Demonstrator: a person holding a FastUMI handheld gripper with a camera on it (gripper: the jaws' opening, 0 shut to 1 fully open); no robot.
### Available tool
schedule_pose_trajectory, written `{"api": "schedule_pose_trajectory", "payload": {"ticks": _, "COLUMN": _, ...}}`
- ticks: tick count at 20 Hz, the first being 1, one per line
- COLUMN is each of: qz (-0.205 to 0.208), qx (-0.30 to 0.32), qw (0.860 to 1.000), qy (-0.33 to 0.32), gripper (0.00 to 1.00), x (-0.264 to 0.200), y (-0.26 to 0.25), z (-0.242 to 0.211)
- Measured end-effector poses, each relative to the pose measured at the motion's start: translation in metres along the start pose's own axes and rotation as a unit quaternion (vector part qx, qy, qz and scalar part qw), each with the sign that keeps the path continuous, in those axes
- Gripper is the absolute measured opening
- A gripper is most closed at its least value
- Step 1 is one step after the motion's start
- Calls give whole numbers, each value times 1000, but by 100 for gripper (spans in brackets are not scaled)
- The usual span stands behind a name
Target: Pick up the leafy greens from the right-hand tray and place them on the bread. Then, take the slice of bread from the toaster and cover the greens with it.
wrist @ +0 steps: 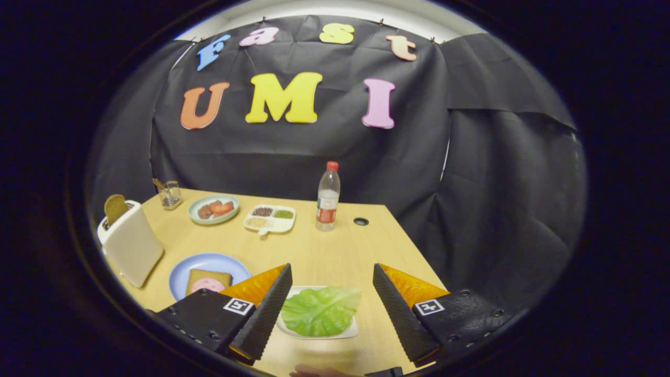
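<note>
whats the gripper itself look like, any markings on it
The gripper has two wedge-shaped fingers with ribbed inner faces, tapering forward. Each sits on a dark, textured block with small screws, and each block carries a square black-and-white tag.

The wooden table [335, 251] carries a white toaster [131, 246] at nine o'clock, a blue plate [209, 264] beside it, a white tray [319, 329] at six o'clock. Farther — toward twelve o'clock — stand a green plate [213, 209], a divided dish [269, 218], a bottle [328, 198] and a glass cup [170, 195].

The gripper [331, 285] hangs over the white tray, its fingers spread wide apart.
</note>
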State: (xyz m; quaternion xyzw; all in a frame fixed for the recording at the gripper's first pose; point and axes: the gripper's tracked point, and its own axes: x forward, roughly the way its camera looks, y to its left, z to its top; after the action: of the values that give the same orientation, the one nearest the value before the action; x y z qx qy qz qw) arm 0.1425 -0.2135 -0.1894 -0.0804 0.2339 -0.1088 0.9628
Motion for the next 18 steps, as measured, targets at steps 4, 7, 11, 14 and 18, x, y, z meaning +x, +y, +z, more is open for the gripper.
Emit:
{"api": "schedule_pose_trajectory", "payload": {"ticks": 4, "qz": -4, "qx": -18, "qw": 997, "qy": 69, "gripper": 95, "x": 53, "y": -8, "z": -43}}
{"api": "schedule_pose_trajectory", "payload": {"ticks": 7, "qz": 2, "qx": -16, "qw": 993, "qy": 119, "gripper": 96, "x": 79, "y": -8, "z": -74}}
{"api": "schedule_pose_trajectory", "payload": {"ticks": 11, "qz": 3, "qx": -24, "qw": 987, "qy": 157, "gripper": 96, "x": 98, "y": -7, "z": -98}}
{"api": "schedule_pose_trajectory", "payload": {"ticks": 14, "qz": 6, "qx": -35, "qw": 987, "qy": 157, "gripper": 95, "x": 100, "y": -7, "z": -97}}
{"api": "schedule_pose_trajectory", "payload": {"ticks": 18, "qz": 7, "qx": -50, "qw": 986, "qy": 158, "gripper": 72, "x": 104, "y": -1, "z": -96}}
